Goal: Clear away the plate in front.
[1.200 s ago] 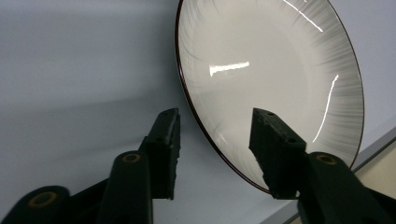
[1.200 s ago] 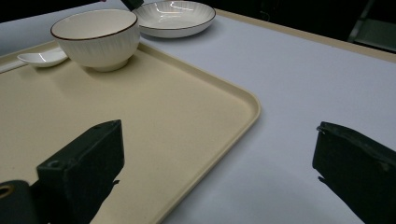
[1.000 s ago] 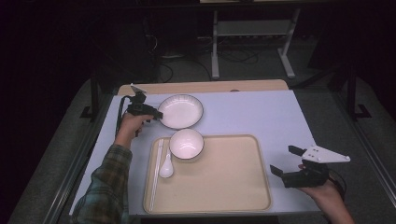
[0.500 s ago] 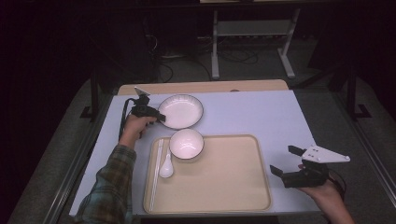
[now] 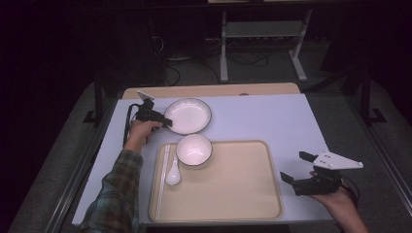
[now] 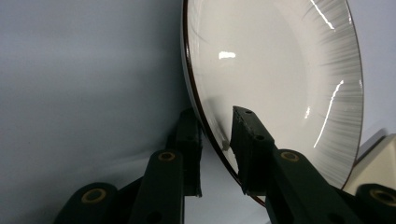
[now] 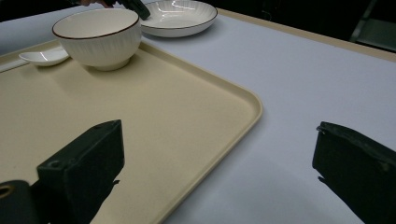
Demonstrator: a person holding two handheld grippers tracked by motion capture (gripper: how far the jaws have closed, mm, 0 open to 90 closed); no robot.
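Observation:
A white ribbed plate (image 5: 188, 115) with a dark rim lies on the table behind the beige tray (image 5: 233, 194). My left gripper (image 5: 163, 120) is at the plate's left edge. In the left gripper view the jaws (image 6: 215, 114) straddle the plate (image 6: 280, 70)'s rim, one outside and one inside. They have just been closing, and a narrow gap still shows by the inner jaw. A white bowl (image 5: 193, 149) and a white spoon (image 5: 172, 172) sit in the tray's far left corner. My right gripper (image 5: 295, 167) stands wide open over the tray's right edge (image 7: 243, 116), holding nothing.
A pale blue cover (image 5: 262, 121) lies over the table, with a wooden strip (image 5: 209, 91) along the back. A metal stand (image 5: 262, 43) and cables are on the dark floor behind. A thin pale strip (image 5: 163, 174) lies along the tray's left side.
My left gripper has edged right onto the plate's rim. The right gripper, bowl, spoon and tray have not moved.

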